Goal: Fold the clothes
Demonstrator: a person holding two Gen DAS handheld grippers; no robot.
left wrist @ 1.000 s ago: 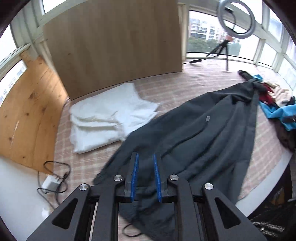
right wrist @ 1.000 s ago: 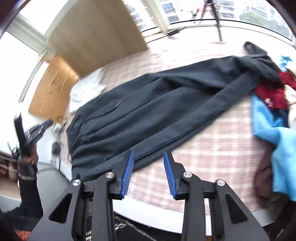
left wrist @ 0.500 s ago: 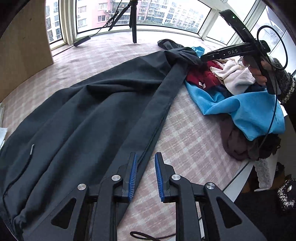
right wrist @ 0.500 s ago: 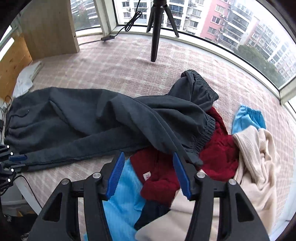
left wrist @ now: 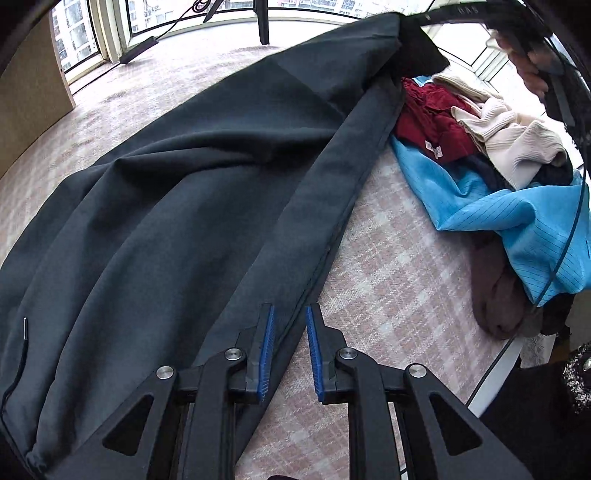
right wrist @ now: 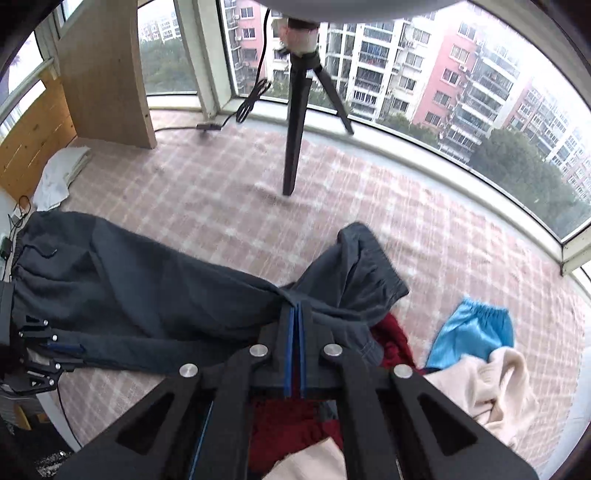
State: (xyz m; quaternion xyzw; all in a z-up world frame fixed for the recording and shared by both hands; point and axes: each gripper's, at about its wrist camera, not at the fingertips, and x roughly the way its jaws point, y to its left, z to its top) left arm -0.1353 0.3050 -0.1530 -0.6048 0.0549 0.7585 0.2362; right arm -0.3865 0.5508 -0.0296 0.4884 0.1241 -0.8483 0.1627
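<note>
While spread flat, dark trousers [right wrist: 155, 295] pinched in right gripper [right wrist: 296, 310].

"DAS" on right gripper [left wrist: 480, 14]

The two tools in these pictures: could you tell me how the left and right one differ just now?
The left tool stands slightly open with the edge of the dark grey trousers running between its pads; the right tool, whose jaws have just been closing, is shut on the trousers near the cuff. The left fabric lies flat; the right is bunched. Both have blue pads.
</note>
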